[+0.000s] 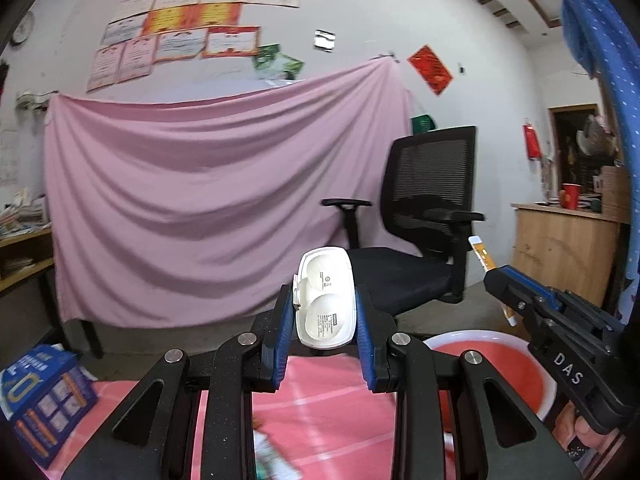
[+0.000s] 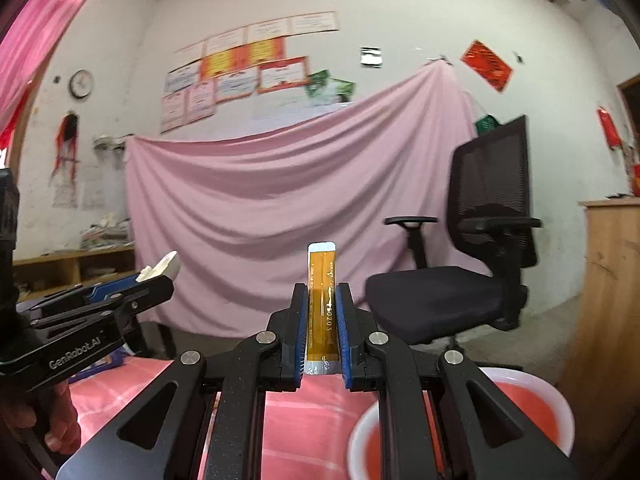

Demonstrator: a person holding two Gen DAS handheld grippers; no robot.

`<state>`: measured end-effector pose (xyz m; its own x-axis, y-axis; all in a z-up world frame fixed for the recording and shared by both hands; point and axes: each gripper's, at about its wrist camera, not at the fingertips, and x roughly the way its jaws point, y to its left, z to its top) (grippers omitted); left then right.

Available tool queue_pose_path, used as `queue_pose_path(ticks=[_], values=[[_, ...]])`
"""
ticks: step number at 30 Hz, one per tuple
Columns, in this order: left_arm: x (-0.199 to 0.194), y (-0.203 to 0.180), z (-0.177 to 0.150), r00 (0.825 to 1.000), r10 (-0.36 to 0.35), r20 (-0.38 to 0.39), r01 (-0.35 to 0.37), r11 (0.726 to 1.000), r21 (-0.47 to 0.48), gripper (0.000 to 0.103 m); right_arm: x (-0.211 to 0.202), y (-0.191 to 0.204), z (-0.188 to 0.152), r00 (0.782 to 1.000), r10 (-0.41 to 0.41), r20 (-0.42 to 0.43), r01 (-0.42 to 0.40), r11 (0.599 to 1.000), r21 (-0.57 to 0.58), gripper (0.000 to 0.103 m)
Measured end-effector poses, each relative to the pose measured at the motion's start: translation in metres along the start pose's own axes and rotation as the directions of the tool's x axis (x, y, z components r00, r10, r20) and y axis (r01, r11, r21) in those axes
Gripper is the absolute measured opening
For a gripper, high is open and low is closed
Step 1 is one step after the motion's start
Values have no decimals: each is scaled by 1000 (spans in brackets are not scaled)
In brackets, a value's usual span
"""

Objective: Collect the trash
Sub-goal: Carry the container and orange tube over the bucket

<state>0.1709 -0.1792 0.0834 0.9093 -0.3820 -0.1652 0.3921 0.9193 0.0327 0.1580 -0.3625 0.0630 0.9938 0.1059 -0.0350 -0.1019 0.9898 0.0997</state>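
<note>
**Both grippers raised, each holding a piece of trash**

The left wrist view shows the left gripper (image 1: 325, 320) clamped on a white plastic case (image 1: 326, 300), which stands upright between the blue pads with its moulded, printed face toward the camera; its top rises above the fingertips. Only this view shows a blue box (image 1: 46, 400) at lower left and a red cup (image 1: 570, 196) on a wooden cabinet (image 1: 560, 248) at far right. The right gripper (image 1: 494, 276) enters from the right, with an orange sachet tip poking out of it.

The right wrist view shows the right gripper (image 2: 323, 320) closed tight on that orange sachet (image 2: 322, 304), a narrow strip held upright, its silvery ends showing above and below the pads. Only here appear a wall clock (image 2: 81, 84) and a hand (image 2: 56, 424) gripping the left tool's handle. The left gripper (image 2: 154, 280) shows at left, the white case seen edge-on in it.

Both views share the pink sheet (image 1: 208, 200), the black chair (image 1: 424, 220), a pink cloth (image 2: 312, 412) below, and a white basin (image 2: 560, 412) with a red inside at lower right, beneath the grippers.
</note>
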Motion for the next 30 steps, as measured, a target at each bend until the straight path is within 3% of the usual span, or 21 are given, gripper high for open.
queue_pose_path(ticks=[9,16,22,30], values=[[42,-60,4,993,-100,-59,103,994,40,25,-12,-56,-9,989,-131,-64,135,989,54,12],[74,-81,-7,975,-147,-166,152,988,15,25,-10,-82,-18,972,-183,-147,199,975,100,12],[103,-88,-19,936,-189,-296,187,982,-37,25,0,-94,-29,947,-205,-247,237,965,109,12],[134,-90,-29,877,-236,-418,202,971,-126,25,14,-111,-50,887,-231,-400,304,944,129,12]])
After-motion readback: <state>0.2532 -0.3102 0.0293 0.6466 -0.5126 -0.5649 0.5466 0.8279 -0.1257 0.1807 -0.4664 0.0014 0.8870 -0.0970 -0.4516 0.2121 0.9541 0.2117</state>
